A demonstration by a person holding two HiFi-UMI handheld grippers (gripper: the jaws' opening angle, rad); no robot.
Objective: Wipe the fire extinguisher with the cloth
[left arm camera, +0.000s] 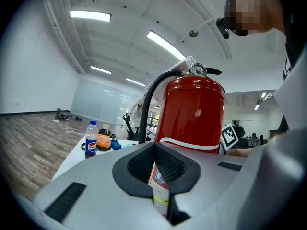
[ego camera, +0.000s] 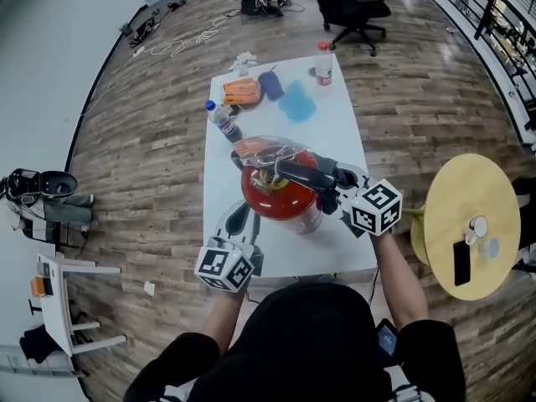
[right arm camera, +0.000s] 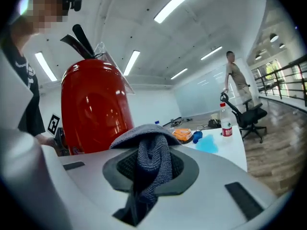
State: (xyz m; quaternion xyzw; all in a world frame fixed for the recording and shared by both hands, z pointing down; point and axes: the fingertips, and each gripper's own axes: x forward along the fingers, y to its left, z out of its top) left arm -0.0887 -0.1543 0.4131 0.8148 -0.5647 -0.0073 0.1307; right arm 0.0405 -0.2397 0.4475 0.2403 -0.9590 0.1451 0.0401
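The fire extinguisher [ego camera: 275, 195] stood upright near the front edge of the white tabletop [ego camera: 352, 145], its red body between the two grippers, most likely so one could steady it while the other wiped. Its black hose [left arm camera: 146, 104] curved down one side from the valve and gauge at the top.

The right gripper [ego camera: 333, 193] had its fingers clamped on the grey cloth [right arm camera: 149, 169]. A fold bulged past the tips and another hung down between the pads, leaving a soft face to present to the cylinder. The cloth sat just beside the extinguisher's upper right side, though whether it touched the paint could not be told.

The left gripper [ego camera: 241, 221] was low at the near left of the base. Its fingers were drawn together with nothing held, and only a sliver between them showed the label behind. It looked placed to brace the cylinder against the push of wiping.

Farther back on the tabletop were a blue-labelled bottle [ego camera: 223, 119], a red-labelled bottle [ego camera: 323, 64] and a blue rag [ego camera: 297, 101], well clear of the work.
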